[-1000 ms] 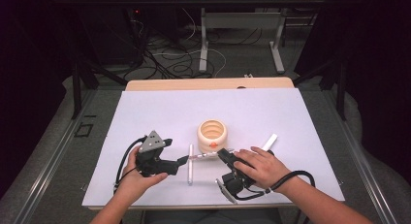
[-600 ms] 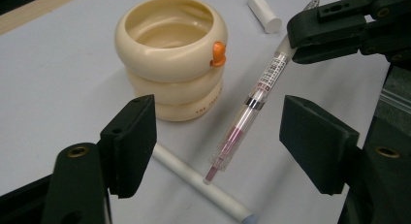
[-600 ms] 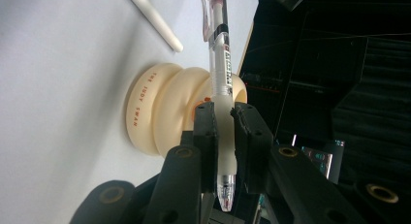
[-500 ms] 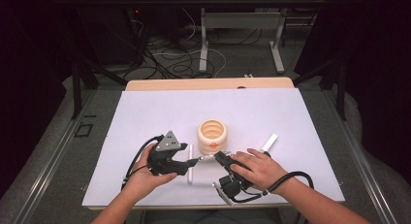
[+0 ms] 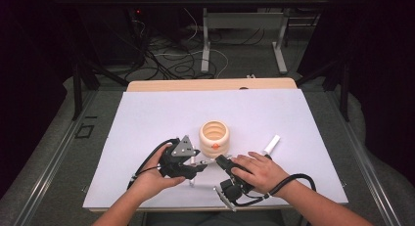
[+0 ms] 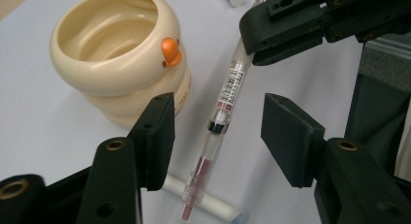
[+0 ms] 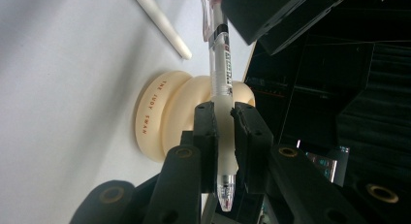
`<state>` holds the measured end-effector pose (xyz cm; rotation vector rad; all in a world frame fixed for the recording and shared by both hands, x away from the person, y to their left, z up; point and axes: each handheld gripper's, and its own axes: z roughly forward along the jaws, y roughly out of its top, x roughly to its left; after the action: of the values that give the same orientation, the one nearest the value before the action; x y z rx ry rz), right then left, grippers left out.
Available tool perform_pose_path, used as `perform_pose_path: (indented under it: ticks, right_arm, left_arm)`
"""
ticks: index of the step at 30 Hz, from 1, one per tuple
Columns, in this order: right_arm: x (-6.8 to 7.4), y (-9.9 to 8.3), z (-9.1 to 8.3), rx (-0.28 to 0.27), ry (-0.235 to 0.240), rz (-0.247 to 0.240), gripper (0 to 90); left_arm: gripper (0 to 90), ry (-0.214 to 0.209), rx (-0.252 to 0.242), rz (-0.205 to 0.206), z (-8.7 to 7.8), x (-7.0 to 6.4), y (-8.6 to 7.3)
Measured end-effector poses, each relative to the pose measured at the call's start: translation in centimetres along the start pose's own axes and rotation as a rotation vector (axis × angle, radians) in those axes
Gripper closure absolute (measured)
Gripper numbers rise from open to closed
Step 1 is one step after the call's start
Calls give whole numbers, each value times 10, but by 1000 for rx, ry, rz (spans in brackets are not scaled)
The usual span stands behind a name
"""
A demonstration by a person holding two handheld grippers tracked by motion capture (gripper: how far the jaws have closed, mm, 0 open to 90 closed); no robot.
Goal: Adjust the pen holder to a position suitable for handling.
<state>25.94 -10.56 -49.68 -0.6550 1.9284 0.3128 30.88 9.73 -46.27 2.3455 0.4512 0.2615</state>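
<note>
A clear pen with a white grip and a barcode label (image 6: pixel 231 81) is held just above the white mat. My right gripper (image 7: pixel 224 115) is shut on its white grip end (image 7: pixel 222 64). My left gripper (image 6: pixel 218 132) is open, its jaws standing on either side of the pen's clear barrel without touching it. In the high view the left gripper (image 5: pixel 197 166) and the right gripper (image 5: pixel 219 160) meet tip to tip in front of a cream ribbed duck cup (image 5: pixel 214 137). The cup (image 6: pixel 116 54) stands upright and looks empty.
A white cap-like tube (image 5: pixel 271 144) lies on the white mat (image 5: pixel 147 118) to the right of the cup. Another white tube (image 6: pixel 213 207) lies under the pen near the left gripper. Cables trail from both grippers toward the table's front edge.
My left gripper has moved right and closed in on the pen, so its open jaws now flank the barrel. The right gripper has shifted slightly, still shut on the pen.
</note>
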Motion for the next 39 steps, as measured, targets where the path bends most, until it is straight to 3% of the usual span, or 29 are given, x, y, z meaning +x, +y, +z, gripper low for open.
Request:
perform_pose_path:
  ticks: [16,32,39]
  right_arm:
    - [2,3,1,-4,12,-8,807]
    - [4,4,2,-12,16,-26,807]
    - [4,5,3,-13,23,-22,806]
  left_arm:
    - [669,14,134,103,16,-7,12]
    - [761,20,180,133,27,-11,19]
    - [779,24,195,175,27,-13,20]
